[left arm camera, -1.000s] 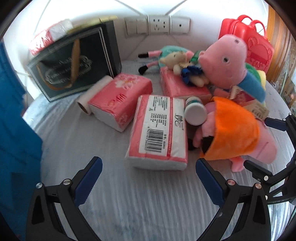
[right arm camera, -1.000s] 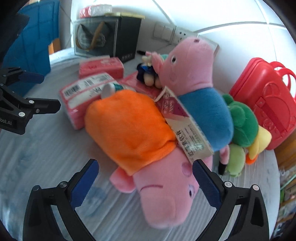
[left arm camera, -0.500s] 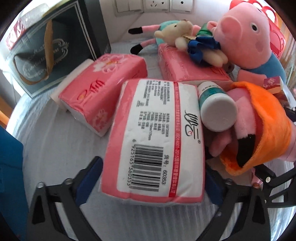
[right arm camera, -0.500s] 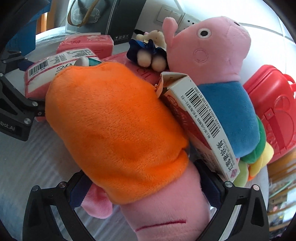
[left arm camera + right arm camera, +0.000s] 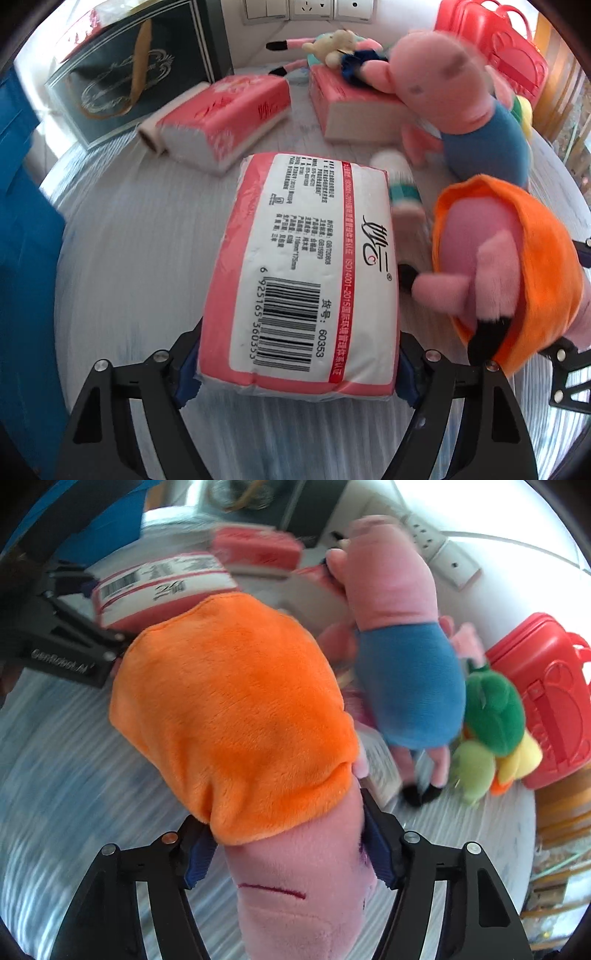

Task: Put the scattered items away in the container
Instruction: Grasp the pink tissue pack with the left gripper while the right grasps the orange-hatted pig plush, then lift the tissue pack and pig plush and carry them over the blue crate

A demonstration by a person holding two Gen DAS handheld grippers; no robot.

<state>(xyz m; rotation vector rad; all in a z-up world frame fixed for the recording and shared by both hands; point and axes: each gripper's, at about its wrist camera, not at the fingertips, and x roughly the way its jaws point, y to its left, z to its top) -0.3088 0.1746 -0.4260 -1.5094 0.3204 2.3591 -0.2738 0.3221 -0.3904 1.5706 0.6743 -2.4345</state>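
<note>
Right wrist: orange-dressed pig plush point(image 5: 236, 709) hides tool point(image 5: 291, 860) fingertips.

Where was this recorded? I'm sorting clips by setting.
Probably a home room, perhaps a child's: pink pig plush toys, pink plastic-wrapped tissue packs and a red plastic toy case lie on a pale striped surface below white wall sockets.

tissue pack point(image 5: 303, 273) left of plush pig point(image 5: 517, 280)

You've got the barcode-up pink tissue pack point(image 5: 301, 273) wedged between your left fingers, and the orange-dressed pink pig plush point(image 5: 255, 738) pinched at its head between your right ones.
</note>
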